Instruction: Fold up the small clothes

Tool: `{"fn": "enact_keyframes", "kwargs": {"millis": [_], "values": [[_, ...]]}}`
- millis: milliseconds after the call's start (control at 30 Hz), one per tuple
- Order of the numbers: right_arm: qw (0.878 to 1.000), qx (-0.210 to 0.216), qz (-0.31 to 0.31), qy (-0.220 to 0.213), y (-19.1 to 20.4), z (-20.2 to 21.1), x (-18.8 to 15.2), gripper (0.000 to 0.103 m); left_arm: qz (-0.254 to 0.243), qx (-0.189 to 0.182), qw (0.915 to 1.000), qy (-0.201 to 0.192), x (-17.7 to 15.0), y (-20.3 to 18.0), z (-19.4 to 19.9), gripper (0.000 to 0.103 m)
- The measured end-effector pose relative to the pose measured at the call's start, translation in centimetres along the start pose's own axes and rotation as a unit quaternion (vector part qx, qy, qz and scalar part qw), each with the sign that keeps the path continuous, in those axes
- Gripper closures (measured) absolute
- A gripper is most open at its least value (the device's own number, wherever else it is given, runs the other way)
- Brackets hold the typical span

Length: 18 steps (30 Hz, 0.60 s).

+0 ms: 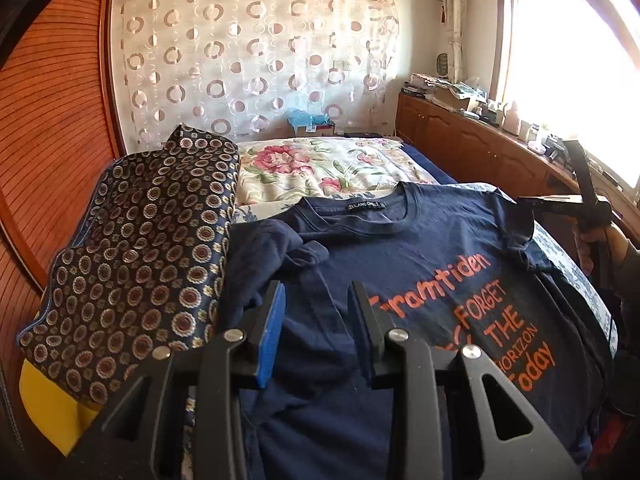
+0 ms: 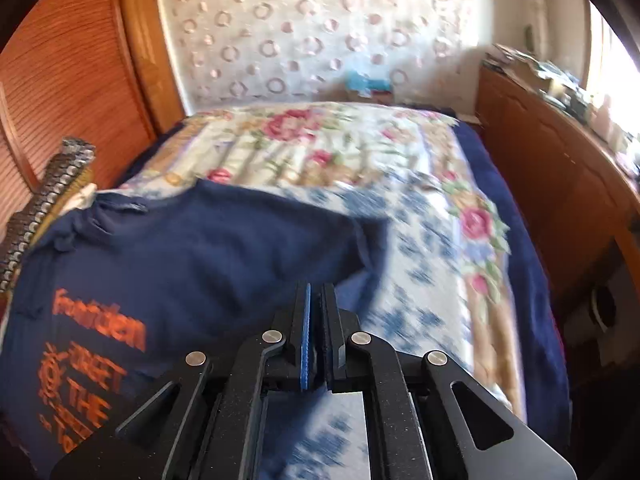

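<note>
Left claw [image 1: 316,312]: released, jaws spread, hanging low centre of its frame over the shirt's body, likely ready to take the next edge.
Right claw [image 2: 316,320]: clenched; a bit of navy cloth seems pinched between the pads, probably the shirt's sleeve edge, though blur leaves it uncertain.
T-shirt [image 1: 420,264]: navy, orange print up, spread flat on the bed for folding; one sleeve already turned inward at left of centre.
Patterned cloth [image 1: 140,248]: stacked at frame left, touching the shirt's edge.
Bed [image 2: 420,200]: floral cover, bare beyond the collar, upper centre.
</note>
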State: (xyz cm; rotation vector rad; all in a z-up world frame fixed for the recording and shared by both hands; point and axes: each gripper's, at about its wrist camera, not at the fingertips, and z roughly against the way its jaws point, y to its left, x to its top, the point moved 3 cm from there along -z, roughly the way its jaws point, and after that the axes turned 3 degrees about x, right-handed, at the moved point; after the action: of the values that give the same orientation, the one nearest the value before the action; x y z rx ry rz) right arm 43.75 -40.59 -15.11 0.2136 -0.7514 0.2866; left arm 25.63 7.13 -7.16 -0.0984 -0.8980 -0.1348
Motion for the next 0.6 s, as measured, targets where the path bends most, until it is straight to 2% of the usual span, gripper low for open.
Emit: {"fn": "enact_keyframes", "kwargs": {"millis": [100, 200, 233, 267, 300, 367, 600], "values": [[0.999, 0.026, 0.014, -0.012, 2.0, -0.3, 1.8, 0.101, -0.007, 0.011, 0.9999, -0.001, 0.4, 0.4, 0.0, 0.072], [0.997, 0.075, 0.014, -0.012, 4.0, -0.9, 3.7, 0.1, -0.007, 0.015, 0.9998, 0.003, 0.8, 0.8, -0.3, 0.072], [0.997, 0.074, 0.017, -0.01, 4.5, -1.2, 4.2, 0.099, -0.007, 0.017, 0.9998, 0.003, 1.0, 1.0, -0.5, 0.072], [0.998, 0.064, 0.023, -0.013, 4.8, -1.5, 4.7, 0.091, -0.007, 0.017, 0.9998, 0.004, 1.1, 1.1, -0.5, 0.072], [0.998, 0.057, 0.027, -0.015, 4.9, -1.7, 4.8, 0.074, -0.006, 0.018, 0.9998, 0.009, 1.3, 1.3, -0.7, 0.072], [0.998, 0.047, 0.03, -0.024, 4.5, -1.9, 4.9, 0.059, -0.007, 0.018, 0.9997, 0.012, 1.6, 1.5, -0.9, 0.072], [0.999, 0.027, 0.008, -0.017, 0.5, -2.0, 2.8, 0.054, -0.022, 0.028, 0.9992, 0.019, 2.5, 1.7, -1.8, 0.072]]}}
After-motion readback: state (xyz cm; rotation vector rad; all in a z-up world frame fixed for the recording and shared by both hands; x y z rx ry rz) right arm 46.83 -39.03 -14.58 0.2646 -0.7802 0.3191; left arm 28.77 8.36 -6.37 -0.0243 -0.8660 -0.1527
